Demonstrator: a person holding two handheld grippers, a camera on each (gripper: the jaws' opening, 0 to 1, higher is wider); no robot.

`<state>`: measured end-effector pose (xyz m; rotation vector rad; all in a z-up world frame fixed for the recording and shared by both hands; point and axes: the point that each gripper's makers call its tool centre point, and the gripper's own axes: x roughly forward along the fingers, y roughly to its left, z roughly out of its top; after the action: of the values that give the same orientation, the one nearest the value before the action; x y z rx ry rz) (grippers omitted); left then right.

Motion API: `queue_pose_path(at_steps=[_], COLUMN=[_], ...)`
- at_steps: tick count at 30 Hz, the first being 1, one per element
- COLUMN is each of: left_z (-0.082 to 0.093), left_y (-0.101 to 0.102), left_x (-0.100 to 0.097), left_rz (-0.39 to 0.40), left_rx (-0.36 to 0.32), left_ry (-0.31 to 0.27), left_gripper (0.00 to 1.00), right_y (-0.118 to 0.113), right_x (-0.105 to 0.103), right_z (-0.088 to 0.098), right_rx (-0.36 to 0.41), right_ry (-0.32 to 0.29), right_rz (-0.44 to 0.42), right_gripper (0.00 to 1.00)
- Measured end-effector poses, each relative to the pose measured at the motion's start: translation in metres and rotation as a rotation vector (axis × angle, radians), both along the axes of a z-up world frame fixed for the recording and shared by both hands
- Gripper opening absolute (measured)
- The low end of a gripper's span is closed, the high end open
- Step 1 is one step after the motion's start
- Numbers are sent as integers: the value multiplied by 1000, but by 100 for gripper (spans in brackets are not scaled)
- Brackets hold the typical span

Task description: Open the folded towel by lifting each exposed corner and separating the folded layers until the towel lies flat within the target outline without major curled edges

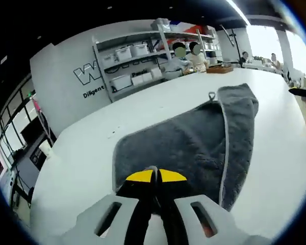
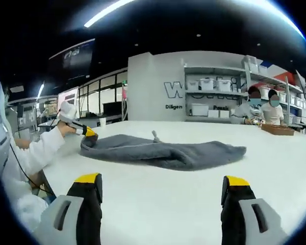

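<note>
Left gripper view: the towel (image 1: pixel 194 138) is seen at centre, grey, spread on the white table (image 1: pixel 81 163), one layer still folded over along the right side, a small loop at the upper edge.
Towel in right gripper view: a low, long grey mound (image 2: pixel 163 150) is seen across mid-frame, its long axis running left to right.
Target outline: none can be made out on the table.
Left gripper: the yellow-tipped jaws (image 1: pixel 154 176) are closed on the near towel edge at bottom centre; in the right gripper view it (image 2: pixel 89 137) is seen at the towel's left end, held by a white-sleeved hand.
Right gripper: the jaws (image 2: pixel 162 188) stand wide apart, holding nothing, over bare table at the bottom of the frame.
Key relation: the towel lies straight ahead of the right gripper, well apart from it, broadside on; the left gripper is the nearer, already on the cloth.
Judgement: the folded layer is probably to be taken by the right gripper.
Background: shelves (image 1: pixel 137 56) with boxes, seated people.
</note>
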<state>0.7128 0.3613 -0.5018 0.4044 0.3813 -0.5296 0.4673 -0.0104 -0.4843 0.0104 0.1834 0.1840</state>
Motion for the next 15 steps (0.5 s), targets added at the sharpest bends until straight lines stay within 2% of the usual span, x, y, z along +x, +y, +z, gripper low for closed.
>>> queue_pose_path(at_steps=[6,7,9,15], left_z=[-8,-10,-16,-36], left_y=[36,40,45,66], left_x=[-23,-27,-33,-44], left_rz=[96,102,115,166], left_rx=[-10,-20,-82,-123], left_ry=[0,8,37,68], left_gripper=[2,2,2,2], right_y=[2,2,4,9], right_x=[-3,-3,-3,-8], right_z=[5,5,6,13], right_rx=[-3,-4,-6,-14], right_ry=[-8,-9,-10,-19], right_rz=[-6,-6,-6,0], right_gripper=[97,97,96,95])
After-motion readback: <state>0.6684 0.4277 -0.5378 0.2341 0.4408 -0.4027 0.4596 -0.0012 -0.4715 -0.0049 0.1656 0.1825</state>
